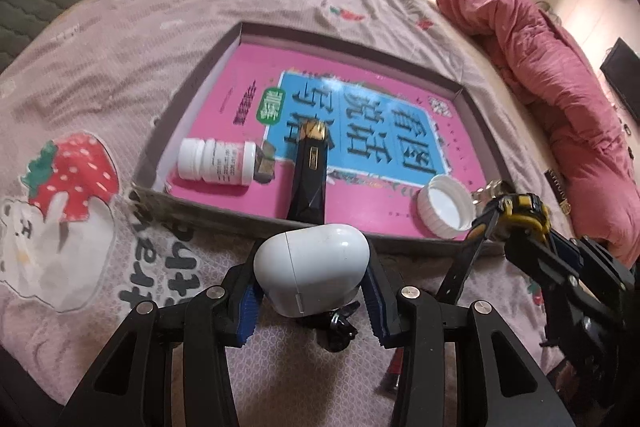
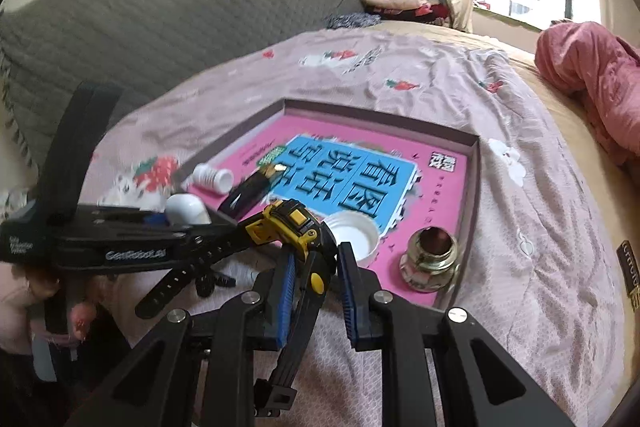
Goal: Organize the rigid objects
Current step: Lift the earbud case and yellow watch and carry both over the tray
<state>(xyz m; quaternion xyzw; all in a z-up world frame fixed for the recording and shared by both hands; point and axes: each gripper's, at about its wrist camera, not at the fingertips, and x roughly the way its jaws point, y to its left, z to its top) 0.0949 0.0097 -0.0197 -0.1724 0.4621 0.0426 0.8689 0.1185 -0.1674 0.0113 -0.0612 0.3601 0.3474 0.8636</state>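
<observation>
My left gripper (image 1: 312, 279) is shut on a white earbud case (image 1: 316, 267), held above the pink bedsheet just in front of a shallow box (image 1: 340, 35). From the right wrist, the case (image 2: 188, 209) shows at the left gripper's tip. My right gripper (image 2: 316, 269) is shut on a black and yellow wristwatch (image 2: 296, 223), its strap hanging down between the fingers; the watch (image 1: 516, 211) hovers near the box's near right corner. In the box lie a white pill bottle (image 1: 216, 167), a black and gold stick (image 1: 310, 179), a white cap (image 1: 444, 205) and a metal nut (image 2: 430, 259).
The box floor is a pink and blue book cover (image 1: 360, 115). A small black clip (image 1: 340, 327) lies on the sheet under the case. A pink quilt (image 1: 560, 99) is heaped at the right, a grey headboard (image 2: 160, 19) behind. A hand (image 2: 80, 311) holds the left gripper.
</observation>
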